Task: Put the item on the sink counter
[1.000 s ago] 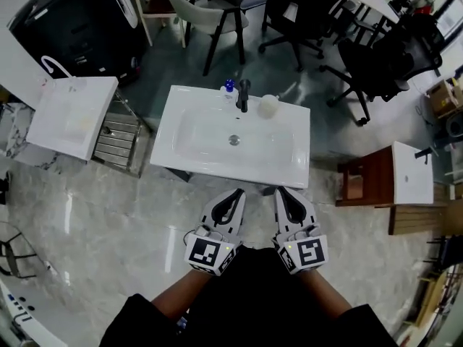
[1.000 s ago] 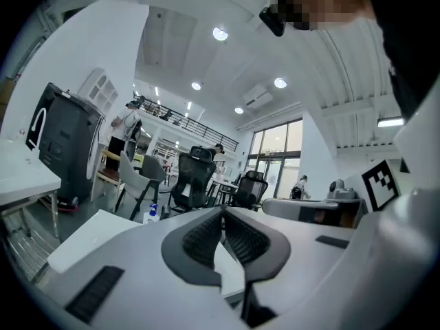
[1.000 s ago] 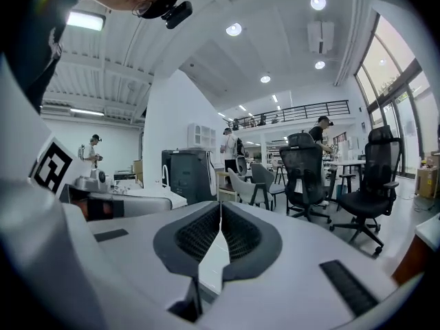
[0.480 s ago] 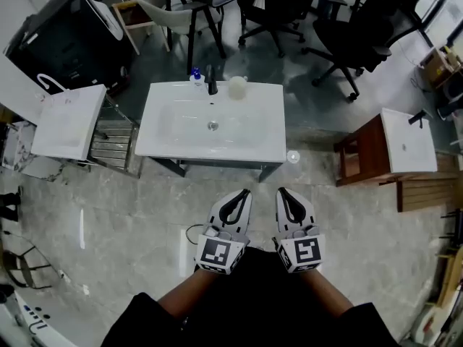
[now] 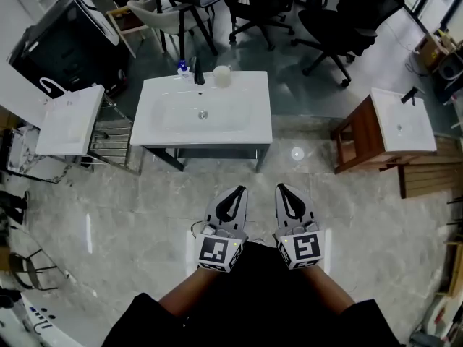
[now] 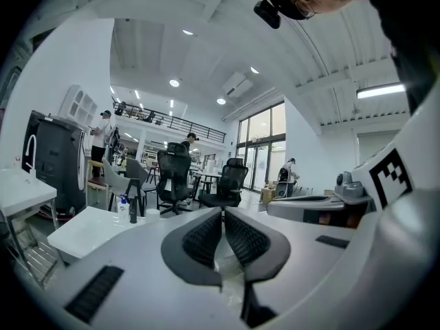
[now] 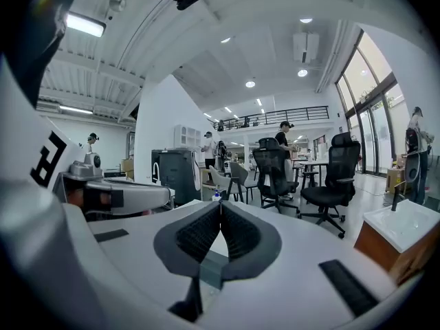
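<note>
The white sink counter [image 5: 239, 118] stands on the grey floor ahead of me, with a black tap [image 5: 197, 75], a blue-capped bottle [image 5: 182, 67] and a white cup [image 5: 222, 76] on its back rim. My left gripper [image 5: 238, 191] and right gripper [image 5: 281, 189] are held side by side over the floor, well short of the counter. Both are shut with nothing between the pads. In the left gripper view the jaws [image 6: 222, 214] meet, and the counter [image 6: 82, 231] with its bottle [image 6: 122, 207] lies to the left. The right gripper [image 7: 220, 205] also shows its pads together.
A smaller white basin [image 5: 69, 118] and a metal rack [image 5: 112, 147] stand left of the counter. A wooden stand with a basin [image 5: 401, 121] is at the right. Office chairs [image 5: 325, 13] and a black machine [image 5: 61, 45] fill the back. People stand far off.
The sink counter has slid up and left in the head view and looks smaller, so I stand farther from it. Both grippers stay shut and side by side.
</note>
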